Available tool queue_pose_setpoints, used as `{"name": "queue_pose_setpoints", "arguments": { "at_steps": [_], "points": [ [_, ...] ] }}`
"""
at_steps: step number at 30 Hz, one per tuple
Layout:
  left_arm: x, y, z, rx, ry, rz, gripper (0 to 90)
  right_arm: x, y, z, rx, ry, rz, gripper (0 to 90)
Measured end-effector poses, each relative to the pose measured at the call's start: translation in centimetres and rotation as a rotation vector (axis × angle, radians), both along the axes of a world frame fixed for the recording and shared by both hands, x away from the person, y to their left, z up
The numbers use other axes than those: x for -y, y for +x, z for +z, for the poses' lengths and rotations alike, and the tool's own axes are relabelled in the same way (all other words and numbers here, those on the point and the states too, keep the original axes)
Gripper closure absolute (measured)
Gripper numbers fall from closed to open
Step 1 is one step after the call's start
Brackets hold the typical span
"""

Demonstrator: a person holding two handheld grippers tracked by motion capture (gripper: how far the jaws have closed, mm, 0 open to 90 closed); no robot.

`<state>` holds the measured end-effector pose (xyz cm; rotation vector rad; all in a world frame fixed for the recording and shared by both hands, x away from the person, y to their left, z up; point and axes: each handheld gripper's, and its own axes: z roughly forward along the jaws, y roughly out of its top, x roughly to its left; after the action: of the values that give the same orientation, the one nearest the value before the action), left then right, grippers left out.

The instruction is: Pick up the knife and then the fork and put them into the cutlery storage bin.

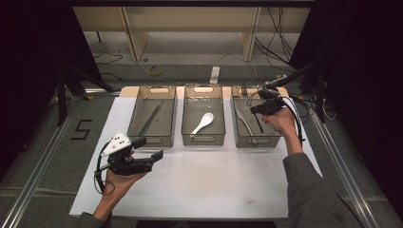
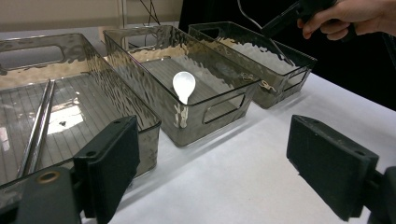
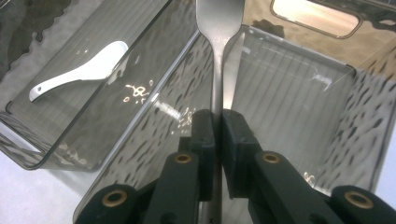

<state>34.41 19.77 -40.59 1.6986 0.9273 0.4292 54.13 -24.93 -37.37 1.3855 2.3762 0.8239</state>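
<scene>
My right gripper (image 1: 259,110) (image 3: 218,123) hangs over the right-hand smoked plastic bin (image 1: 273,140) (image 3: 327,140), shut on the thin handle of a metal utensil (image 3: 218,28) that points down into the bin. The utensil's wide end is cut off at the top of the right gripper view. A knife (image 1: 244,121) (image 3: 235,70) lies on that bin's floor. My left gripper (image 1: 147,149) (image 2: 215,158) is held open above the white mat in front of the left bin (image 1: 142,137), nothing between its jaws.
The middle bin (image 1: 203,138) (image 2: 224,100) holds a white ceramic spoon (image 1: 203,122) (image 2: 183,85) (image 3: 79,72). Long metal chopsticks (image 1: 151,118) (image 2: 37,126) lie in the left bin. All three bins stand in a row at the far side of the white mat (image 1: 204,180).
</scene>
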Motion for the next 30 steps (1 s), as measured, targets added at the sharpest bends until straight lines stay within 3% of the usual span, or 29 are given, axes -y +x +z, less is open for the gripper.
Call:
{"name": "queue_pose_setpoints", "arguments": {
  "at_steps": [30],
  "points": [
    [-0.1, 0.0, 0.0, 0.001, -0.002, 0.012, 16.8, -0.4, 0.6, -3.3, -0.099, -0.004, -0.063, 84.4]
  ]
}}
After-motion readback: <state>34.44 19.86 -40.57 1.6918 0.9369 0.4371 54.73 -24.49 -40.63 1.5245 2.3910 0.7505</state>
